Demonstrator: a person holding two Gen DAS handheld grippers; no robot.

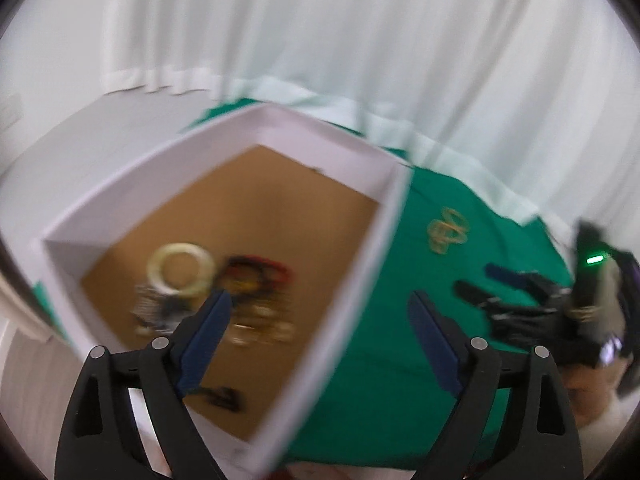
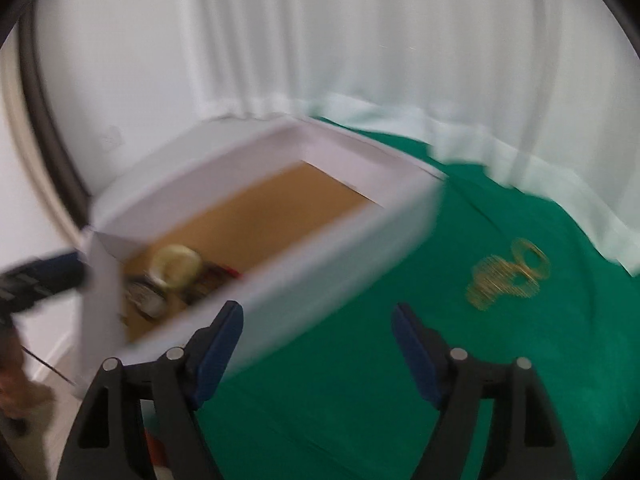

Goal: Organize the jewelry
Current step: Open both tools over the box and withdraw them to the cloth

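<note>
Several thin gold bangles (image 2: 508, 276) on green cloth (image 2: 360, 400) look light, stiff, slippery; pinch one rim; both grippers (image 2: 318, 344) gape empty

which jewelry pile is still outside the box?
The gold bangles on the green cloth, right of the white box. The cream ring and red-black pieces lie inside it.

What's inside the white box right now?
Inside the white box, on its brown floor: a pale wide bangle, red and dark bangles and a blurred heap of smaller pieces. The left gripper's finger covers part of the heap.
</note>
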